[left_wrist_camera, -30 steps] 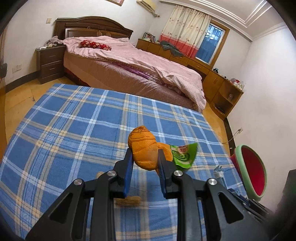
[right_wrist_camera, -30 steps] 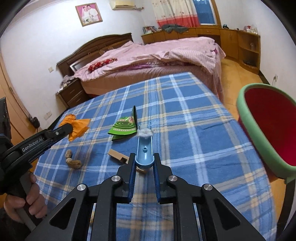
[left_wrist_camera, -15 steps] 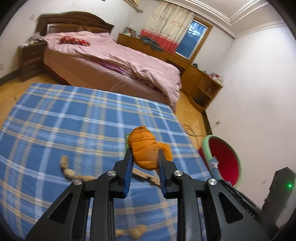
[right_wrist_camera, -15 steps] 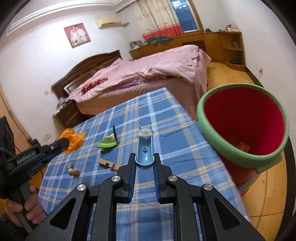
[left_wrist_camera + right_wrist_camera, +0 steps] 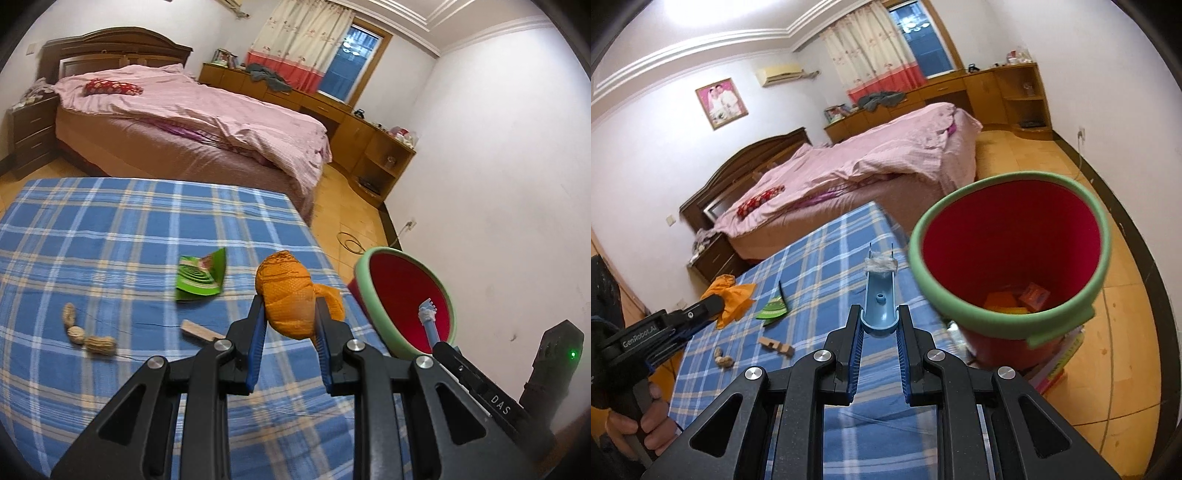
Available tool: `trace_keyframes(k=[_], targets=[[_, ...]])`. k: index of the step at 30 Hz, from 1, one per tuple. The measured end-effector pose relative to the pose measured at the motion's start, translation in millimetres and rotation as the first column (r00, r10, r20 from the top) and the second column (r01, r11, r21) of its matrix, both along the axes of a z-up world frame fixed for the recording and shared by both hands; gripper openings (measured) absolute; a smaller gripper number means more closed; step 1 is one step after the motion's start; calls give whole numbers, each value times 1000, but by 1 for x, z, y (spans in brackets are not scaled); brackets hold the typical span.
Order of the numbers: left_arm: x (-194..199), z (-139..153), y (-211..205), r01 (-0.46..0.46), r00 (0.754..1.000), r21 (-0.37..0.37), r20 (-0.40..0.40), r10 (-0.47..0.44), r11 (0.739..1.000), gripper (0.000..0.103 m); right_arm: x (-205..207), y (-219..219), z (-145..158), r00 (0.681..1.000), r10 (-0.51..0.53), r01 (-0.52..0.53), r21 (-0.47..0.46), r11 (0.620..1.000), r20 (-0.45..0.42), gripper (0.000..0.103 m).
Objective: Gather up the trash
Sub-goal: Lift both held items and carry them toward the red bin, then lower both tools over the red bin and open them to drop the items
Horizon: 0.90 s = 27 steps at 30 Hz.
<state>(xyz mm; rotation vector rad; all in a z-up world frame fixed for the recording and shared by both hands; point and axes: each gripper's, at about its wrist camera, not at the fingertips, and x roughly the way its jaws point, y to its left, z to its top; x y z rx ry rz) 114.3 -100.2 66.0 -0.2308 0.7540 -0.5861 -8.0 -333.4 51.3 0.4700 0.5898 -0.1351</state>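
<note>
Left tongs [image 5: 289, 318] clamped on crumpled orange cloth-like wad [image 5: 291, 295], pads pressing both sides, jaws only a little apart; wad held above blue plaid bench [image 5: 110, 236] near its right edge. Right tongs [image 5: 880, 325] nearly closed on blue razor handle [image 5: 879, 299], gripped at rounded butt end; whitish tissue bit [image 5: 881, 264] stuck at razor head, pointing fwd. In left wrist view, razor tip sits in front of bin opening. Red bin w/ green rim [image 5: 1008, 328] on floor just beside bench's right side, just right of razor in right wrist view; orange/red scraps [image 5: 1027, 297] at bin bottom. Left on bench: green wrapper w/ spiral print [image 5: 199, 275] mid-bench; small wooden piece [image 5: 197, 330] near it, closer to camera; three peanut shells [image 5: 86, 332] to left, two touching, third just beside. In right wrist view, a hand [image 5: 646, 421] grips left tongs' handle at lower left. Beyond bench: bed w/ pink cover [image 5: 192, 122], wooden cabinets [image 5: 369, 144] along window wall, curtains [image 5: 299, 44]. Books/papers [image 5: 1060, 365] under or beside bin base, can't tell which.
</note>
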Motion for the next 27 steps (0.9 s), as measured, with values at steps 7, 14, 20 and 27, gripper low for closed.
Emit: trace_keyframes(k=[7,14,20,27], targets=[[-4,3,-31,63,998,18,6,-63,998,25,-9,-21,2,999,-40,40,4,999,13,17],[-2,6,-60,112,993,34,16,-113,993,25,-16,-39,3,997,-75,75,2,997,25,17],[2,5,-90,159,987,60,24,-161,985,25,-15,-57,1,994,-108,109,-9,994,26,17],[9,-3,-132,222,974,90,12,-224,971,25,-9,-81,-9,990,-140,140,-11,990,8,17]])
